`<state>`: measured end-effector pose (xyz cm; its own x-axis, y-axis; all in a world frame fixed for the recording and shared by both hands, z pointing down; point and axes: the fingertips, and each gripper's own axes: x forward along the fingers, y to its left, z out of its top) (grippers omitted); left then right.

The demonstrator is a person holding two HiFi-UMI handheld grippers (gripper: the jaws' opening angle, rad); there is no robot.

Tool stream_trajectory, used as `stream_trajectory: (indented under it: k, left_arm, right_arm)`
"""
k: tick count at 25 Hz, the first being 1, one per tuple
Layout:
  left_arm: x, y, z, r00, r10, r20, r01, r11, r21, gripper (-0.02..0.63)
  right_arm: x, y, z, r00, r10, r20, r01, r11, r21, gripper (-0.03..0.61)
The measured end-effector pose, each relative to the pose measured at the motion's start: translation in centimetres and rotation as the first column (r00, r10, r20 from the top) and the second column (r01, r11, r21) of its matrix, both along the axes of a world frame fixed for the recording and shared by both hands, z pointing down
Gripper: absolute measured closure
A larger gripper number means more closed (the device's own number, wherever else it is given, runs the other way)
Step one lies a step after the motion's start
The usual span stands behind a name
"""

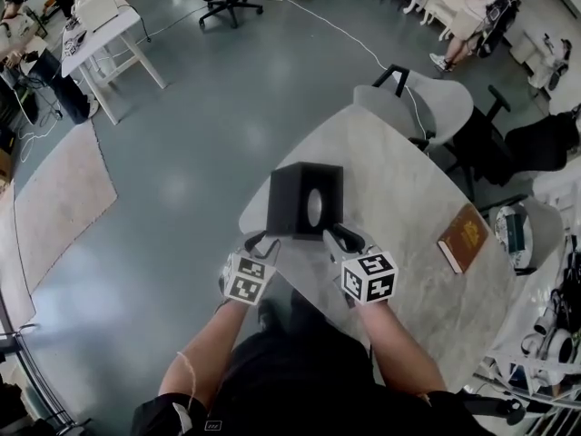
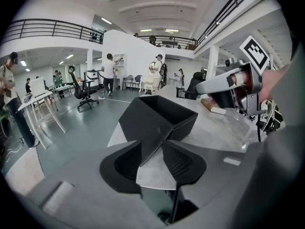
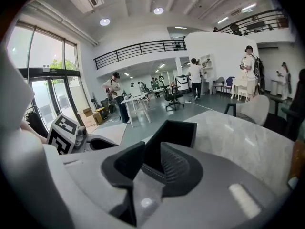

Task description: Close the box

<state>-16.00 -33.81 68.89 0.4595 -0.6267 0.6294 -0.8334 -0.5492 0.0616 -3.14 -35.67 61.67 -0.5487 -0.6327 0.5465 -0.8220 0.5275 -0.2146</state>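
At the near edge of the marble table [image 1: 399,252] stands the black box [image 1: 304,200], its top open. The left claw [image 1: 259,242] and right claw [image 1: 343,237] sit just beside its near side, each with jaws apart and not clamped on it.

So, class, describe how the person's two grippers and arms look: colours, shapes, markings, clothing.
The left gripper and right gripper each have a grey body, black jaws with ribbed pads and a white cube bearing black square markers. The person wears a black short-sleeved top.
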Motion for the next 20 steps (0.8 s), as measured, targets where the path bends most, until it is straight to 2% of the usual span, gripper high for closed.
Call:
stream_trajectory:
  k: [5, 10, 14, 15, 20]
  left_arm:
    - [1.3, -1.0, 2.3, 0.996, 0.057, 0.073, -0.057, 0.998, 0.001, 0.449]
    - [2.1, -1.7, 4.5, 0.994, 0.043, 0.102, -0.041, 0.999, -0.024, 0.435]
    - [1.3, -2.2, 6.1, 0.995, -0.009, 0.100, 0.015, 0.998, -0.055, 0.431]
    - [1.0, -2.3, 6.3, 0.996, -0.027, 0.091, 0.032, 0.997, -0.064, 0.431]
    - [-0.1, -2.5, 6.5, 0.996, -0.086, 0.032, 0.088, 0.993, -0.081, 0.382]
  right_arm:
    - [0.8, -0.3, 2.5, 0.999, 0.027, -0.039, -0.029, 0.998, -0.056, 0.409]
    - [2.0, -1.0, 4.7, 0.995, 0.086, -0.060, -0.091, 0.991, -0.096, 0.371]
    - [2.3, -1.5, 6.4, 0.993, 0.088, -0.082, -0.099, 0.986, -0.134, 0.373]
    - [2.5, -1.6, 6.6, 0.991, 0.089, -0.101, -0.102, 0.986, -0.131, 0.407]
    - [2.9, -1.8, 7.2, 0.976, 0.073, -0.205, -0.094, 0.991, -0.094, 0.466]
